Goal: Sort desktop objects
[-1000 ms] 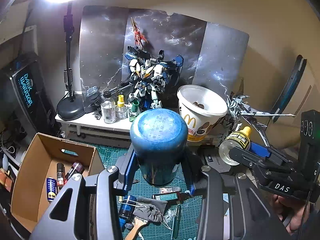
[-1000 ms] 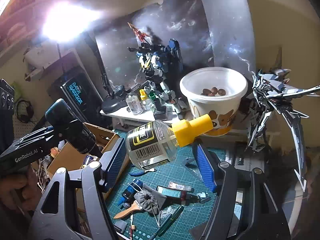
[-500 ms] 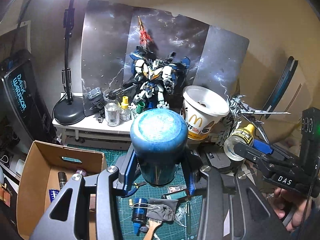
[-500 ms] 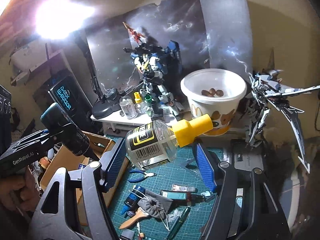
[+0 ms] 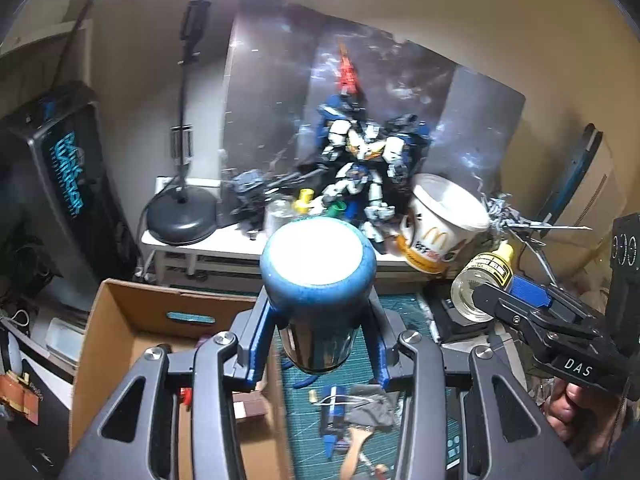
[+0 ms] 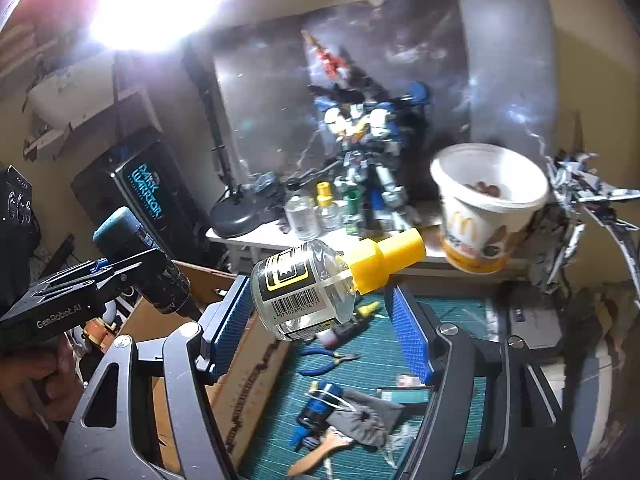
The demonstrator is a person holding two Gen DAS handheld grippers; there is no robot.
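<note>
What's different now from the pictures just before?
Both hands have carried their loads sideways: the cardboard box now lies nearer under the left gripper. It stays clamped on the blue-capped can; the right gripper still holds the yellow-capped bottle. Nothing was let go.

**Box left, mat right, shelf beyond**

The cardboard box (image 5: 132, 344) sits at near left, beside the cutting mat (image 6: 372, 364). On the mat lie pliers (image 6: 326, 360), a brush (image 6: 316, 454) and a pouch (image 6: 364, 416). The shelf (image 6: 260, 240) beyond carries lamp base (image 5: 182, 218), bottles (image 6: 302, 216), model robot (image 5: 360, 172) and paper bucket (image 6: 486, 216).
</note>
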